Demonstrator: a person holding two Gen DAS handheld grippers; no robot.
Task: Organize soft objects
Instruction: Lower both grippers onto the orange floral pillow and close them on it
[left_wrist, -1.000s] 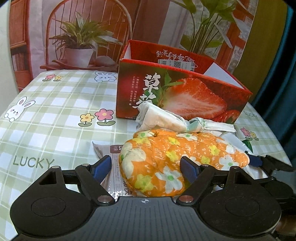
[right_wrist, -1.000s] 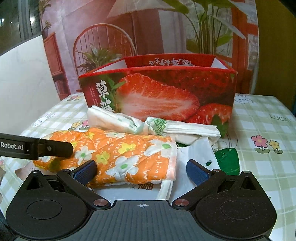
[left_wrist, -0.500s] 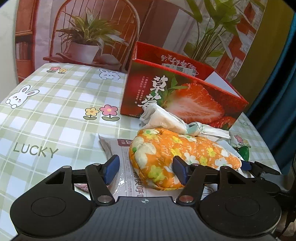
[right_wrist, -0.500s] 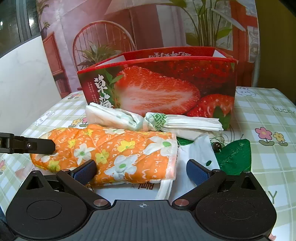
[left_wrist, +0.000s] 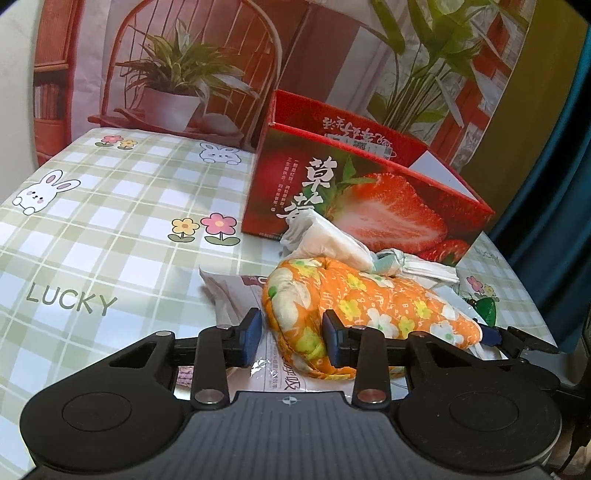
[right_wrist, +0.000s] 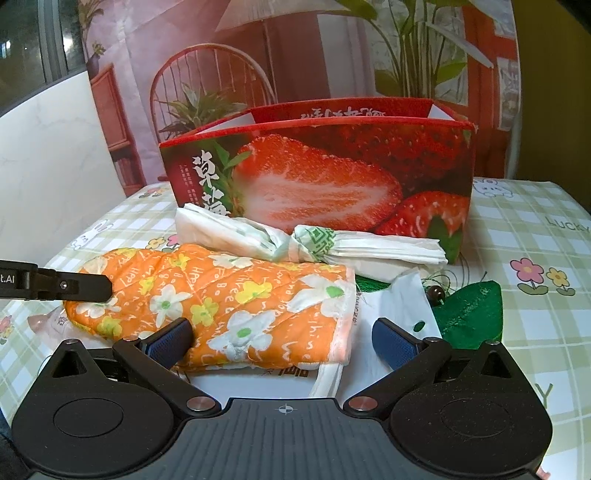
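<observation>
Left claw stood partly closed around the rounded fingertip end of the orange floral oven mitt, one blue pad against the fabric at 3 o'clock and the other just beside it at 9; whether it pinched yet I could not tell. The mitt lay flat on the tabletop, its long axis running from that claw away toward 2 o'clock. In the right wrist view the same mitt stretched from 9 to 3 o'clock, and the right claw gaped wide over its cuff end, gripping nothing. By my reading, the left claw was the nearer to a hold.

A knotted white bag rested at the mitt's 12 o'clock, touching the strawberry box, whose inside was hidden. A printed plastic packet under the mitt was mostly covered. A green cloth lay at 3 o'clock, partly under a white bag.
</observation>
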